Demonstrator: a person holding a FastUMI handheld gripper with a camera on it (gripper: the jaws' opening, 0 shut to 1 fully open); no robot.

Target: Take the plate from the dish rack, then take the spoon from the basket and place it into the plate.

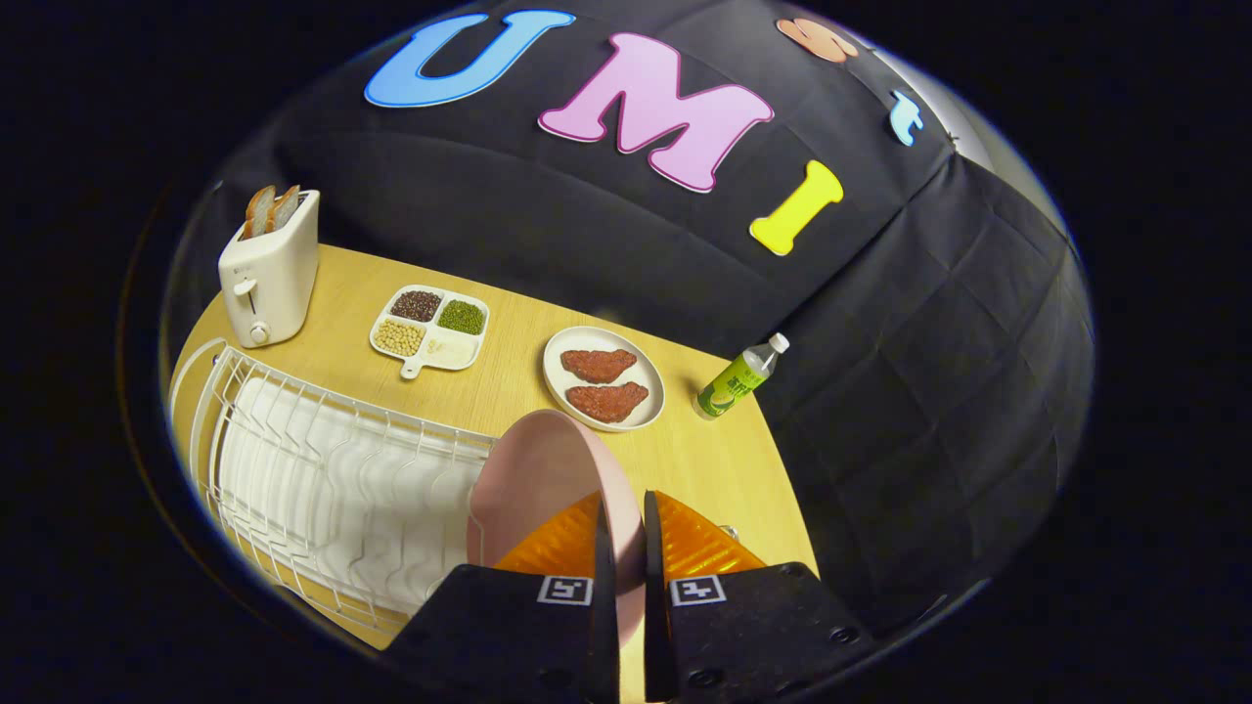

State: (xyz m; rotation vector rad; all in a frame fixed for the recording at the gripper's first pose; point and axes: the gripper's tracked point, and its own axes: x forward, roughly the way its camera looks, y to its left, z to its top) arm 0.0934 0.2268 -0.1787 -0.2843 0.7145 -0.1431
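While clamped in jaws, one pink plate [533,479]; two steaks [602,383].

Nothing legible in the way of words, brands or numbers on the tabletop things. On the green bottle [740,384], at about one o'clock from the fingertips, a printed label too small to read. On the gripper [621,504], clamped with both fingers on the rim of the pink plate [533,479], two square black-and-white coded markers [565,590], at seven and five o'clock from the fingertips: pattern only, no letters or digits.
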